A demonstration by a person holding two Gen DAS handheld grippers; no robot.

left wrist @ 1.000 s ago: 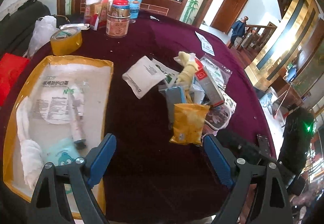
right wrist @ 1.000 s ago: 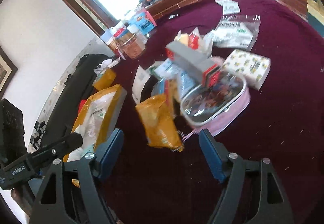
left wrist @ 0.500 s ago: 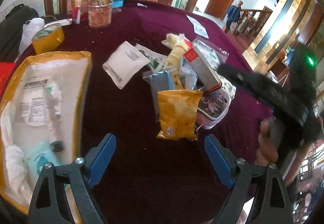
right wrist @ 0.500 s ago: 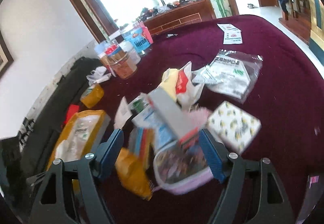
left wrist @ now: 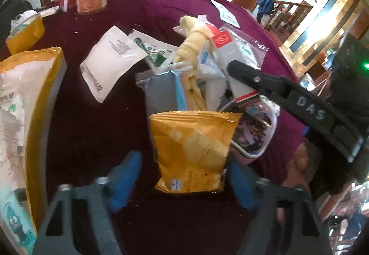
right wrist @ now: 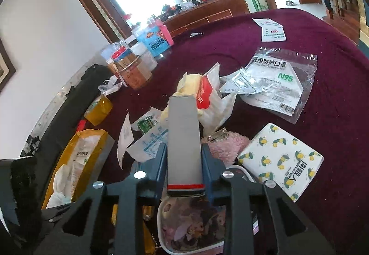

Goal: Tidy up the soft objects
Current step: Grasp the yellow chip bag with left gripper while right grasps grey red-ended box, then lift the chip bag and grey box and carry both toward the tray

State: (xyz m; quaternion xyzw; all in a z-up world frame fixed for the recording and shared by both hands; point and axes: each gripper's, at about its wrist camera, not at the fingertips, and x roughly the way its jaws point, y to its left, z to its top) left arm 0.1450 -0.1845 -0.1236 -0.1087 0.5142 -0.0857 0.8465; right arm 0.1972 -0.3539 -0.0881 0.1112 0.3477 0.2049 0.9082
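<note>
Right gripper point(right wrist: 184, 162) clamped on grey carton point(right wrist: 183, 139), long axis toward 12 o'clock; left gripper point(left wrist: 184, 182) closing, apart — yellow snack bag point(left wrist: 192, 151) between, untouched.

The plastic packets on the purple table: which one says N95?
The clear flat plastic packet lying alone beyond the pile, with green N95 letters. The yellow crinkly snack packet and the white flat pouch show no such letters.
</note>
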